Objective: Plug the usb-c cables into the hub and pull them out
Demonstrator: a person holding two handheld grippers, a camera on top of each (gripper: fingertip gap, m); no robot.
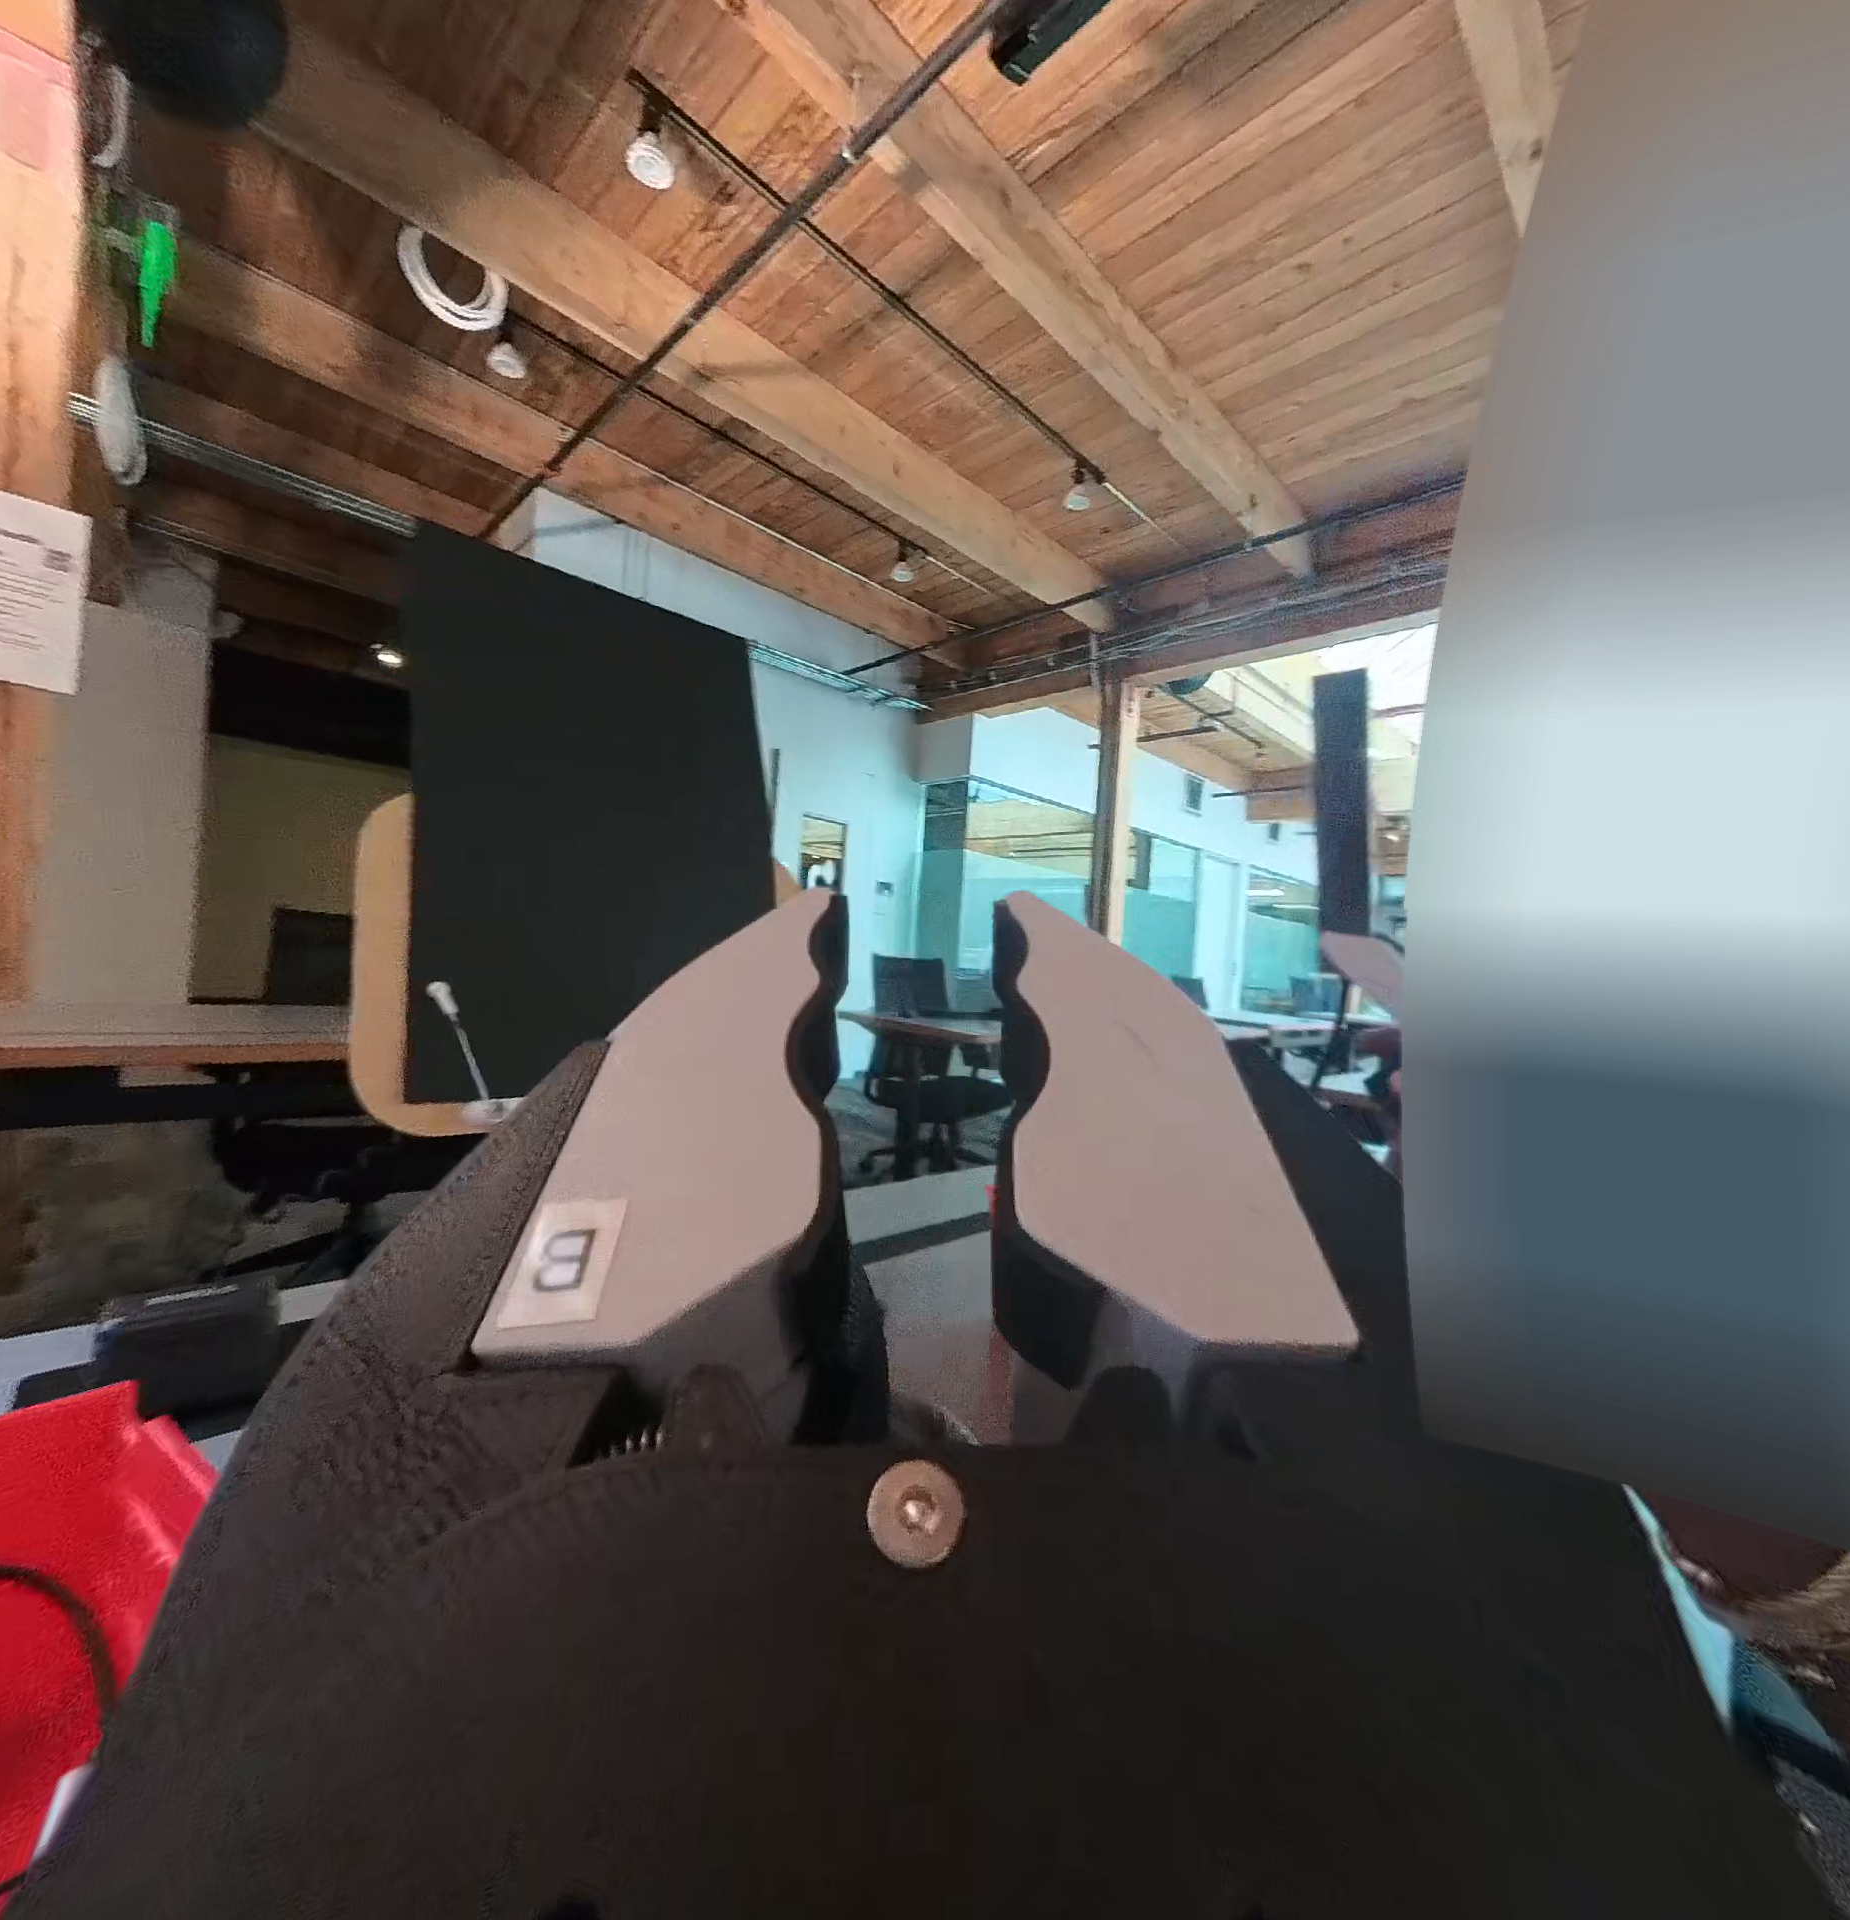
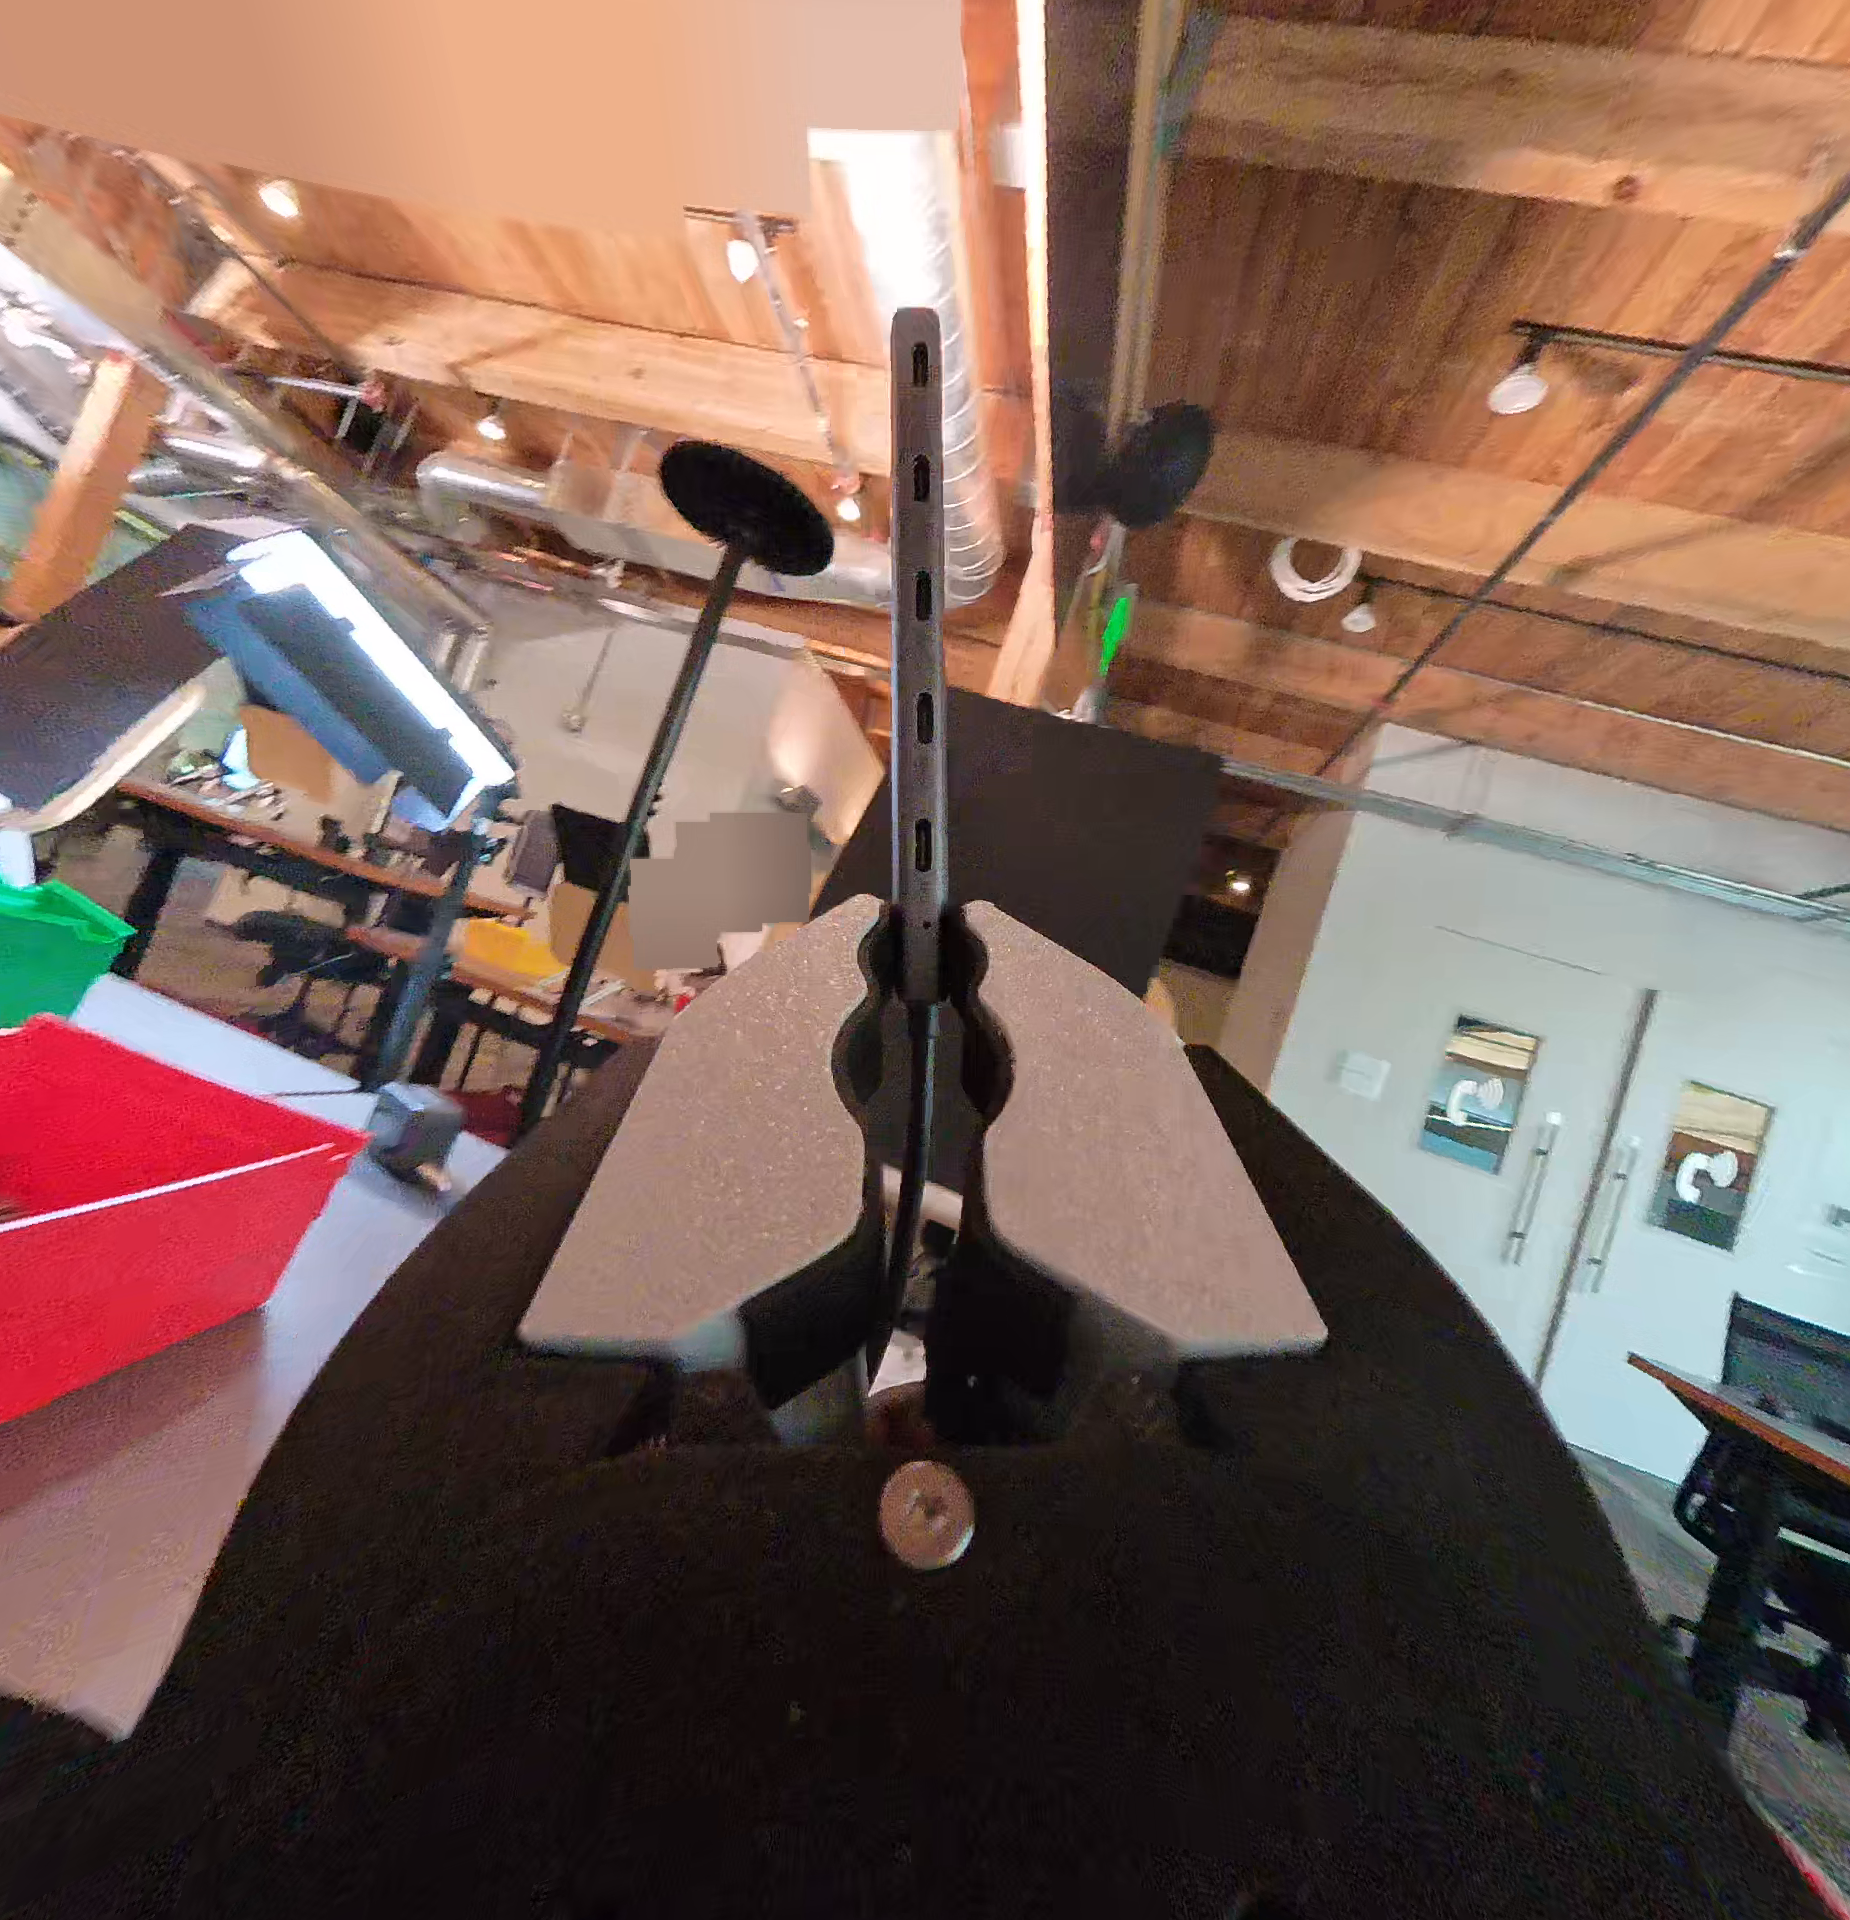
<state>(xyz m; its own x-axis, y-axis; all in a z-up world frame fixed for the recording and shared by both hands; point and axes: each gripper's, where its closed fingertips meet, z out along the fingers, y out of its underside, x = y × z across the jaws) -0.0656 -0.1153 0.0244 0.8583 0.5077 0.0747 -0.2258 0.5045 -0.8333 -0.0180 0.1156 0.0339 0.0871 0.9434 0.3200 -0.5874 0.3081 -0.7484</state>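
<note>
Right gripper [image 2: 923,925] raising the USB-C hub [image 2: 919,644], ports empty.
Its fingers are clamping the hub's base, long axis running straight ahead; left gripper [image 1: 921,914] is waiting, fingers apart, holding nothing.

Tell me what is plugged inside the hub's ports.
Nothing: the five ports along the hub edge look empty. The right gripper covers its bottom end, where a black cable hangs down.

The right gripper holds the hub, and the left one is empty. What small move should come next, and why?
Probably lower the left gripper toward the table to pick up a usb-c cable. Its fingers are apart with nothing between them, while the right gripper is shut on the hub, held upright with its row of ports empty. No loose cable shows in either view.
</note>
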